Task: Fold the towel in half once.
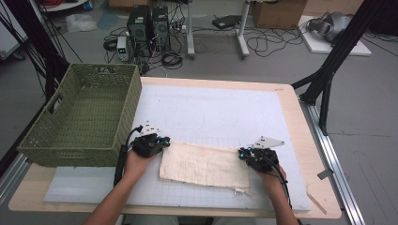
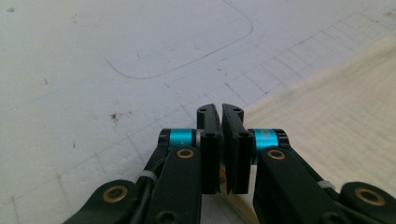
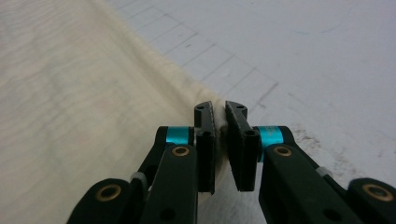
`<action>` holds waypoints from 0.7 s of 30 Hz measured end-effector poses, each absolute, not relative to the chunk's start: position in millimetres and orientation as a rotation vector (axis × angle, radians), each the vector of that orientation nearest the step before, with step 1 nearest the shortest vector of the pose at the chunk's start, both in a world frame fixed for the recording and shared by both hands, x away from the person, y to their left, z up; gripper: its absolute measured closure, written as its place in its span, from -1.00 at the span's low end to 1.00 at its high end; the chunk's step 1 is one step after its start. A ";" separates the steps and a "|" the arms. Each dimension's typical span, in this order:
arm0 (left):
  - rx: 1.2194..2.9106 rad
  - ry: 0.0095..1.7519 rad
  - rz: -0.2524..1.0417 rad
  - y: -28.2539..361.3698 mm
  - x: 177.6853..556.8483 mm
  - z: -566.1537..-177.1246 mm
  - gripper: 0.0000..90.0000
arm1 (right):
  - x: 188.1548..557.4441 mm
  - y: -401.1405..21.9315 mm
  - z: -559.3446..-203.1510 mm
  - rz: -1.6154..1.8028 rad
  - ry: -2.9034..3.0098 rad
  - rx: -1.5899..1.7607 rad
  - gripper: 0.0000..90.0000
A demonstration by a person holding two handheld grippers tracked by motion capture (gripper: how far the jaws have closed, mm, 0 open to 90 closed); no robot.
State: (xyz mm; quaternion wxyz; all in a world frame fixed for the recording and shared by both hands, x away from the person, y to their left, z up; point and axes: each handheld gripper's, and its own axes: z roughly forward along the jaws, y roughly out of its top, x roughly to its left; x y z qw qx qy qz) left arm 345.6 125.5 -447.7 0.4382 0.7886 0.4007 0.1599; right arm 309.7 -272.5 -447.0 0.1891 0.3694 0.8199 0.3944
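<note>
On the white mat point(image 1: 211, 112) that covers the table point(image 1: 300, 140), near the person's edge, a cream cloth point(image 1: 204, 166) lies flat, folded into a long rectangle. Its long axis runs left to right across the mat, from one hand to the other. The left gripper point(image 1: 162, 143) sits at the cloth's left end, at the far corner, and the right gripper point(image 1: 243, 153) sits at the right end, also at the far corner, so each hand has one short end and neither is nearer than the other. In the left gripper view, the black jaws stand almost together on the cloth point(image 2: 327, 107), with a sliver of cream fabric between them low down. In the right gripper view, the jaws are pinched narrow on the cloth's point(image 3: 84, 102) raised edge, fabric showing in the slim gap. Both grips lie on the far long edge, so the next move looks like lifting that edge. A green woven basket point(image 1: 82, 117) stands just beyond the left hand, at the table's left side.
</note>
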 end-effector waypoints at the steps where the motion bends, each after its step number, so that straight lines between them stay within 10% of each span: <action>1: 1.960 1.002 0.399 124.5 345.8 -448.4 0.90 | 311.2 -271.4 -447.1 1.092 2.286 1.046 0.84; 14: 1.927 1.043 0.435 126.3 349.8 -449.5 0.84 | 333.1 -253.1 -449.3 0.924 2.185 1.099 0.76; 21: 1.905 0.983 0.411 136.9 346.1 -444.9 0.30 | 324.9 -271.8 -441.3 0.981 2.087 1.128 0.30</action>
